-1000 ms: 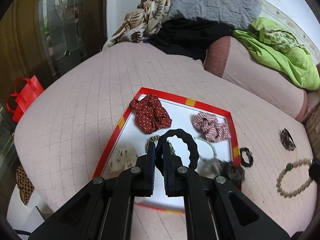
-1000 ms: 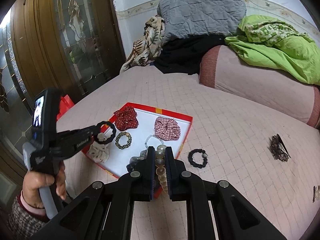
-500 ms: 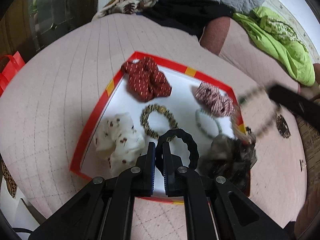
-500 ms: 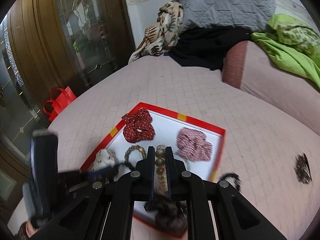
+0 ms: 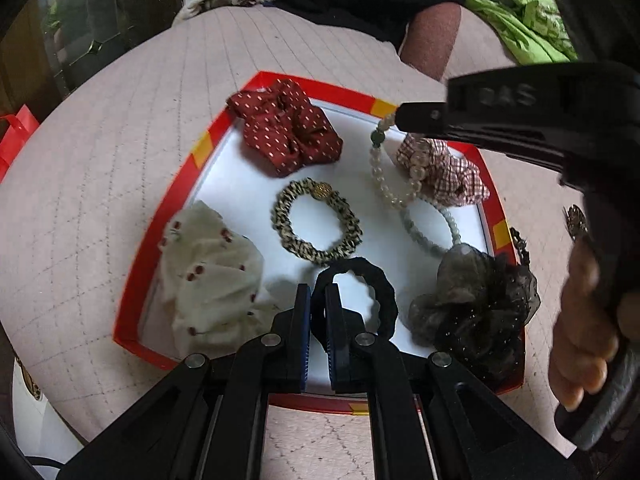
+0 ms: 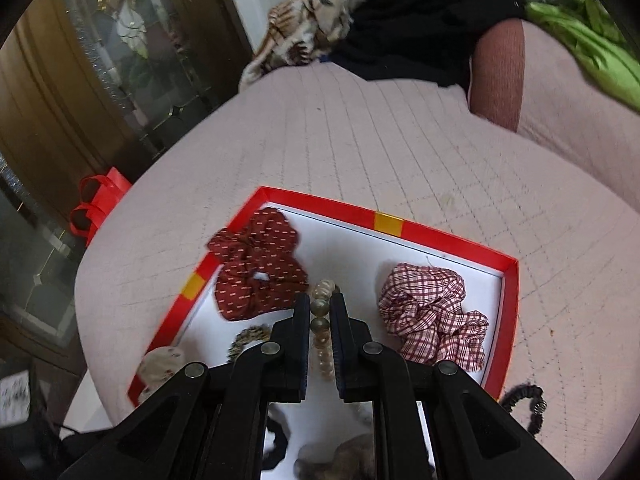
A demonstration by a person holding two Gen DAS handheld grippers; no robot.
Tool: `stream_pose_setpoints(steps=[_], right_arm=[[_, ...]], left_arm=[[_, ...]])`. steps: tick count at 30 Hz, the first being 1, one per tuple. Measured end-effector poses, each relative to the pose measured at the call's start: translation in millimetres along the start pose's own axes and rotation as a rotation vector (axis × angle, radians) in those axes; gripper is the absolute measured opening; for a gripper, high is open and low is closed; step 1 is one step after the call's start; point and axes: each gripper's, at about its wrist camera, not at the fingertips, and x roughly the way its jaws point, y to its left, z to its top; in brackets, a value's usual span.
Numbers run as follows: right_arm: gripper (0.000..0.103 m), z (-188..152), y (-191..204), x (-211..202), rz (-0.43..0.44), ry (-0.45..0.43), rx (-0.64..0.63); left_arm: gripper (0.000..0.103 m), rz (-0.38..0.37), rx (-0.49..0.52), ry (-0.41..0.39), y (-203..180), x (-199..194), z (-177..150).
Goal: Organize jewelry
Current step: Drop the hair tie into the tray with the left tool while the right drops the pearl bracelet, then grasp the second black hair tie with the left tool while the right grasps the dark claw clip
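A red-rimmed white tray (image 5: 208, 142) (image 6: 440, 236) lies on the pink quilted bed. My left gripper (image 5: 318, 300) is shut on a black wavy hair tie (image 5: 376, 284) just above the tray's near end. My right gripper (image 6: 320, 308) (image 5: 400, 118) is shut on a pale bead bracelet (image 5: 394, 196) (image 6: 322, 340), which hangs over the tray beside the checked scrunchie (image 5: 448, 172) (image 6: 432, 312). In the tray lie a red dotted scrunchie (image 5: 286, 130) (image 6: 256, 264), a leopard hair tie (image 5: 316, 220), a cream scrunchie (image 5: 208, 276), a pale bead ring (image 5: 430, 228) and a dark tulle scrunchie (image 5: 476, 308).
A black hair tie (image 6: 524, 400) lies on the bed just outside the tray's right edge. A rolled pink bolster (image 6: 500, 72), green cloth (image 6: 592, 36) and dark clothes (image 6: 404, 36) pile at the far end. A red bag (image 6: 96, 204) stands off the bed's left edge.
My right gripper swept left and down with the bead bracelet to above the tray. My left gripper sank closer to the tray with the black hair tie.
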Motion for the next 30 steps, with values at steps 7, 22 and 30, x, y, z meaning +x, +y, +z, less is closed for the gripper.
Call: stream_pose_setpoints(steps=[7, 22, 30], right_arm=[[0.011, 0.5, -16.0, 17.2, 0.0, 0.04, 0.039], [0.031, 7.0, -35.7, -17.4, 0.028, -0.014, 0.081], [0.039, -12.0, -95.0, -80.8, -0.064, -0.075, 0.114]], left_arm=[[0.007, -0.018, -0.018, 0.003, 0.6, 1.8, 1.7], [0.041, -0.068, -0.028, -0.077, 0.0, -17.2, 3.9], [0.042, -0.061, -0.051, -0.115, 0.9, -22.7, -1.0]])
